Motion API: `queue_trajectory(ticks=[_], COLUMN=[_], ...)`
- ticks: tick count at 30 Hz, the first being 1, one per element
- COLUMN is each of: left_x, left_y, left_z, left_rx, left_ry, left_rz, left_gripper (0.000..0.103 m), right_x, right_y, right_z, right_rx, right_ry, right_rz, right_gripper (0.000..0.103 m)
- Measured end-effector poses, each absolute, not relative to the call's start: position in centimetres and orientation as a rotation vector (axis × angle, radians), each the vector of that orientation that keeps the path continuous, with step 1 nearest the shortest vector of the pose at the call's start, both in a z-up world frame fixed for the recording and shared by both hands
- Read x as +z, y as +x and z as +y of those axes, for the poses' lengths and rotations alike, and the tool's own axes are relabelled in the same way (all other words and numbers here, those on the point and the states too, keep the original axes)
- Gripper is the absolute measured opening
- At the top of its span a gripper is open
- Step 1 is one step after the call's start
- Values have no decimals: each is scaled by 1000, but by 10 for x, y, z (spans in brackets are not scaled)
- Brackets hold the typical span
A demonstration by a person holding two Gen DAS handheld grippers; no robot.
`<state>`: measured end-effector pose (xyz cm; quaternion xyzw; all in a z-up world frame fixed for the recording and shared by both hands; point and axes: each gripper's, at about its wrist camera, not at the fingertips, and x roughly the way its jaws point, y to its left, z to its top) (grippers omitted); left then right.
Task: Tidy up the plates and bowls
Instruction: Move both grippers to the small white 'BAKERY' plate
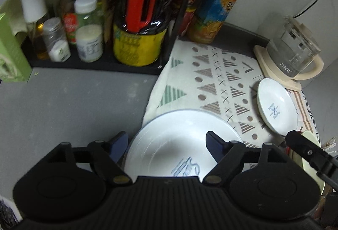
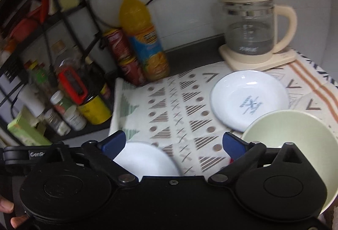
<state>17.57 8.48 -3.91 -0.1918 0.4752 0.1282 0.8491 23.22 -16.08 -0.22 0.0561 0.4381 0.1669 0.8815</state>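
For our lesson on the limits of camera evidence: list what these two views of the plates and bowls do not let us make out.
- Large white plate: left wrist view, near edge and half its blue logo hidden by the left gripper.
- Pale green bowl: right wrist view, near side behind the right gripper; contents unclear.
- Small white dish: logo blurred, unreadable.
- Spice jars: labels too blurred.

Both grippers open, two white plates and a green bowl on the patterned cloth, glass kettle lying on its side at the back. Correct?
Not quite: the kettle stands upright on its base, as the right wrist view shows. The rest holds: left gripper and right gripper are open, and the large plate, small plate and green bowl sit on the cloth.
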Motion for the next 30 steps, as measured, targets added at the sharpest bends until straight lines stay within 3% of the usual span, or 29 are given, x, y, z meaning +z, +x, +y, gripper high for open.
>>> queue_trajectory(ticks=[30], left_x=[-38], left_y=[284], left_z=[33], left_rx=[-75], left_ry=[-267], left_rz=[1024], left_gripper=[81], right_x=[1], right_y=[273], right_z=[-225], right_rx=[5], right_ry=[260], right_rz=[893], right_gripper=[102])
